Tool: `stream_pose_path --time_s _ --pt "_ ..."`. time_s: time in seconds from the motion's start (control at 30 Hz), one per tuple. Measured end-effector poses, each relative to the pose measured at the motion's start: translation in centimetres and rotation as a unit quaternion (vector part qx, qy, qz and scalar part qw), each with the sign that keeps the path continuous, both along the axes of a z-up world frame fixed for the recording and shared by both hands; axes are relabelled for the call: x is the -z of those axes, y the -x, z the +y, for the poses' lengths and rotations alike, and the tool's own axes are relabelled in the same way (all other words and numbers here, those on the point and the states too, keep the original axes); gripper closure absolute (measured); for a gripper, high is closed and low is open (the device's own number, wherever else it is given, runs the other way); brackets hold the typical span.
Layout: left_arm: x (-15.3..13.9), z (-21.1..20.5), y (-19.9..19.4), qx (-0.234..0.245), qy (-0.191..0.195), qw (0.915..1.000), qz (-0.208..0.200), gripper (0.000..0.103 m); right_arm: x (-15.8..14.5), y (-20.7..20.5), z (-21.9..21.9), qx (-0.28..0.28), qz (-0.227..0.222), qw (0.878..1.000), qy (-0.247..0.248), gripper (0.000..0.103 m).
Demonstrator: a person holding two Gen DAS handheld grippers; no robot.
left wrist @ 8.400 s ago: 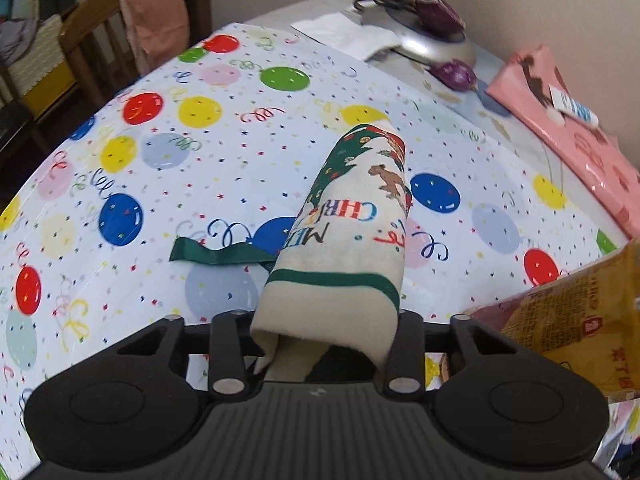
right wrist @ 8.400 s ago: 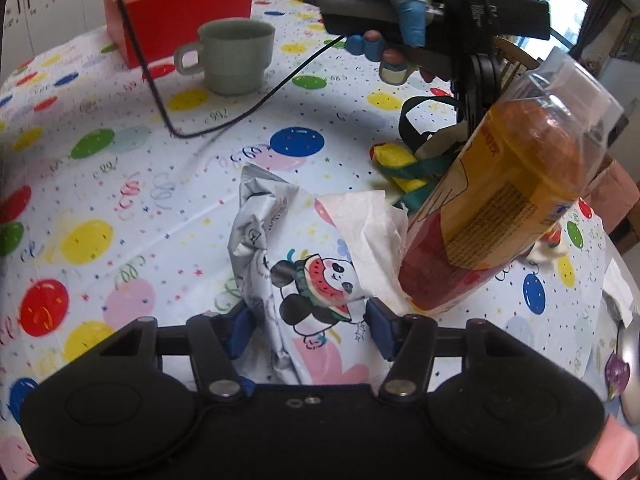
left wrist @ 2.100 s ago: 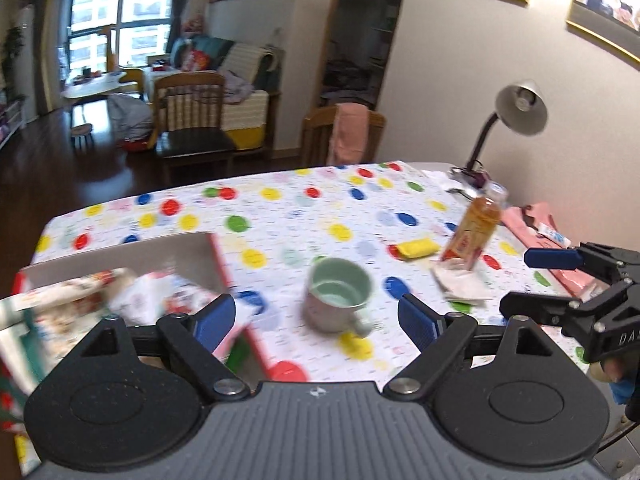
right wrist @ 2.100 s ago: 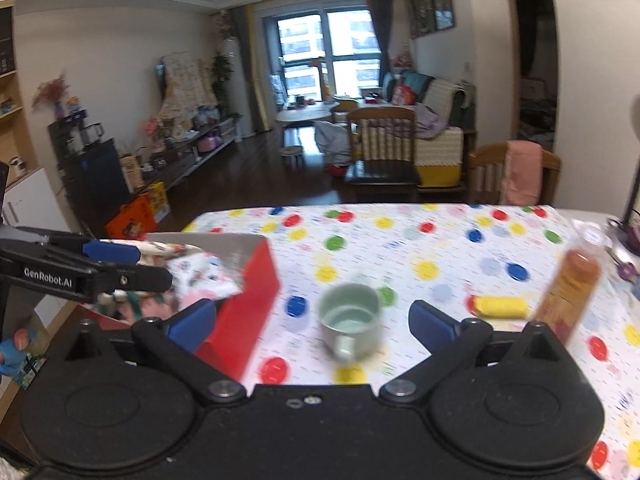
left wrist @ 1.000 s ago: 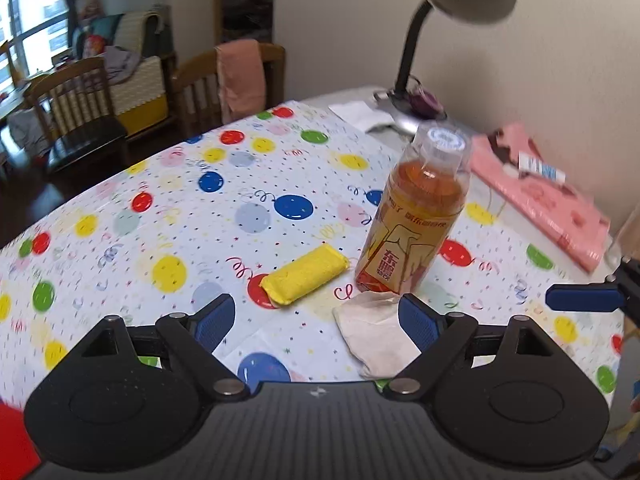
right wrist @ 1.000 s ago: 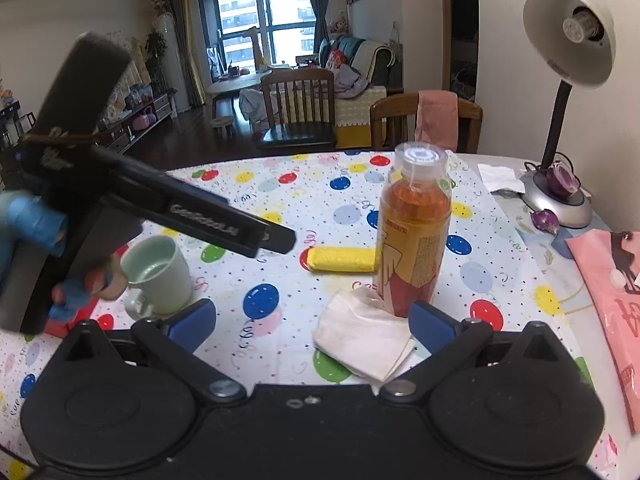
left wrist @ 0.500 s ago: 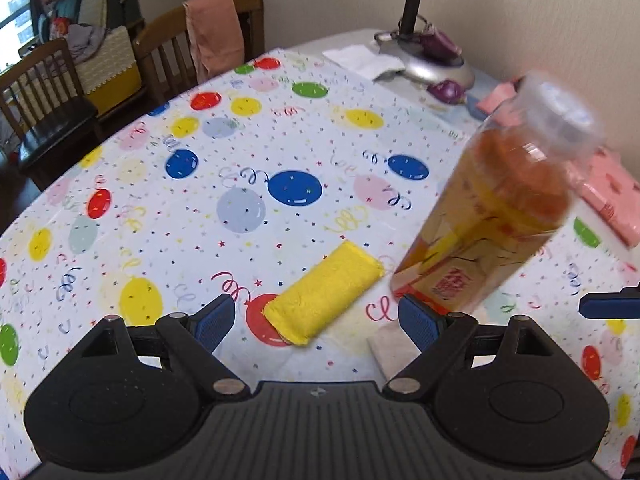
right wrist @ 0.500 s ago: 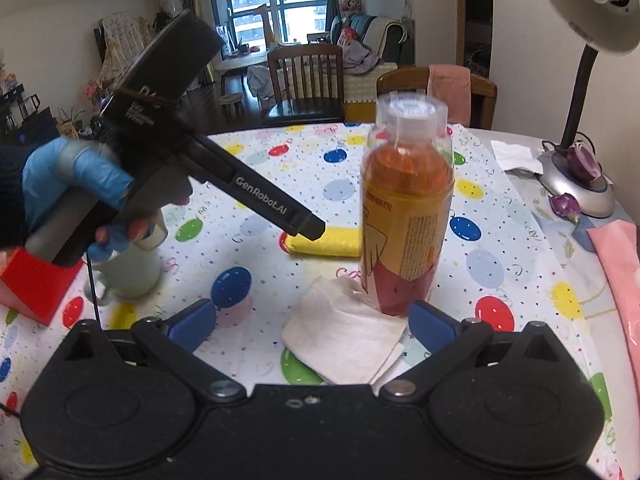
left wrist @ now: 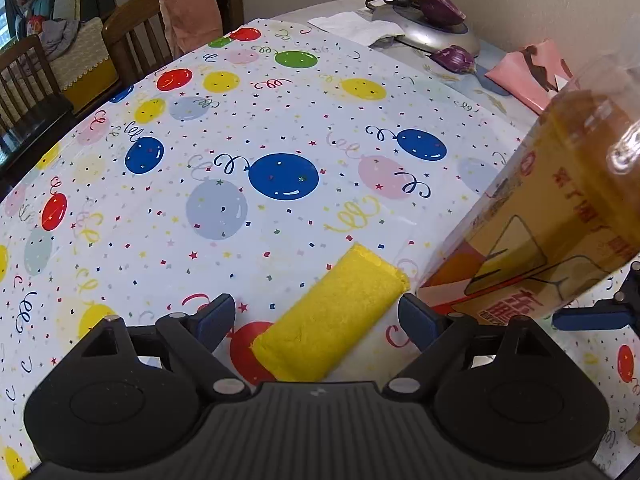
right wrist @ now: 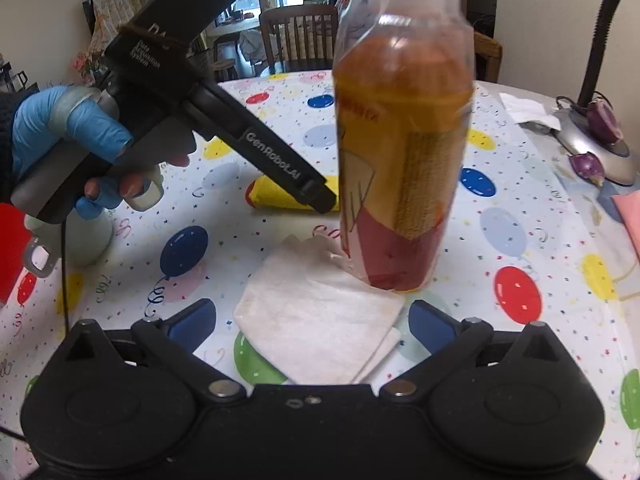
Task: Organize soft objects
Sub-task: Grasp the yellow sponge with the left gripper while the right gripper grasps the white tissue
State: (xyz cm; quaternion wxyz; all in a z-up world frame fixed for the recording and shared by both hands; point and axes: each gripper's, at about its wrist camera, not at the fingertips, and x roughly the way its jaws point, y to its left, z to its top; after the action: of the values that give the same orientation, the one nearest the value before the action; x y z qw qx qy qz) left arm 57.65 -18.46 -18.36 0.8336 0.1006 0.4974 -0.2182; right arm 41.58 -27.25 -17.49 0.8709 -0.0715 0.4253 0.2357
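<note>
A yellow folded cloth point(left wrist: 332, 316) lies on the balloon-print tablecloth point(left wrist: 240, 184), between the wide-apart pads of my left gripper point(left wrist: 316, 320), which is open and not pressing it. In the right wrist view the same yellow cloth point(right wrist: 276, 196) shows behind the left gripper's finger point(right wrist: 276, 168), held by a blue-gloved hand point(right wrist: 60, 128). A white folded cloth point(right wrist: 316, 320) lies flat between the pads of my right gripper point(right wrist: 312, 326), also open, its far corner against the bottle's base.
An orange drink bottle point(right wrist: 400, 136) stands just beyond the white cloth and right of the yellow one point(left wrist: 548, 236). A grey mug point(right wrist: 76, 236) and red box point(right wrist: 10, 248) sit left. A lamp base point(left wrist: 428, 28), pink packet point(left wrist: 532, 72) and chairs point(left wrist: 132, 44) lie behind.
Both grippers have come down and closer to the table. The yellow cloth now sits between the left pads and the white cloth between the right pads; the bottle looms larger.
</note>
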Motion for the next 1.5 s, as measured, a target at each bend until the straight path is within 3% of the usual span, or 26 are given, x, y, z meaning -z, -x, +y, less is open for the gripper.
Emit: stream_pose_path --time_s 0.33,0.57,0.7,0.9,1.0,1.07,1.17,1.23,1.5 --pt "1.3 -0.3 0.0 0.002 0.0 1.0 -0.008 0.018 1.8 -0.9 1.6 -0.013 0.003 1.0 0.016 0.001" --pt "1.0 -0.6 0.4 0.0 -0.002 0.9996 -0.029 0.036 2.8 -0.5 2.4 -0.027 -0.013 0.998 0.052 0.003" --pt "0.9 -0.9 0.8 -0.003 -0.004 0.9994 -0.034 0.042 3.0 -0.2 2.3 -0.028 -0.018 0.998 0.056 0.005" --pt "0.8 -0.8 1.2 -0.022 -0.008 0.9992 -0.031 0.051 2.6 0.4 2.3 -0.015 -0.025 0.998 0.054 0.021" --pt "0.7 -0.7 1.3 -0.033 -0.01 0.999 -0.027 0.054 2.1 0.1 2.1 -0.006 -0.029 0.998 0.054 0.035" --pt "0.6 -0.5 1.5 -0.042 -0.009 0.9988 -0.024 0.056 1.9 0.2 2.1 0.0 -0.031 0.998 0.054 0.054" --pt "0.5 -0.1 1.9 -0.058 -0.003 0.998 -0.023 0.057 1.6 0.3 1.4 0.01 -0.031 0.998 0.054 0.074" --pt "0.5 0.2 2.3 -0.071 0.003 0.9973 -0.02 0.058 1.4 0.4 0.8 0.018 -0.028 0.998 0.049 0.081" --pt "-0.1 1.5 4.8 -0.112 0.01 0.9935 -0.014 0.058 -0.2 2.1 -1.5 0.04 -0.015 0.999 0.018 0.084"
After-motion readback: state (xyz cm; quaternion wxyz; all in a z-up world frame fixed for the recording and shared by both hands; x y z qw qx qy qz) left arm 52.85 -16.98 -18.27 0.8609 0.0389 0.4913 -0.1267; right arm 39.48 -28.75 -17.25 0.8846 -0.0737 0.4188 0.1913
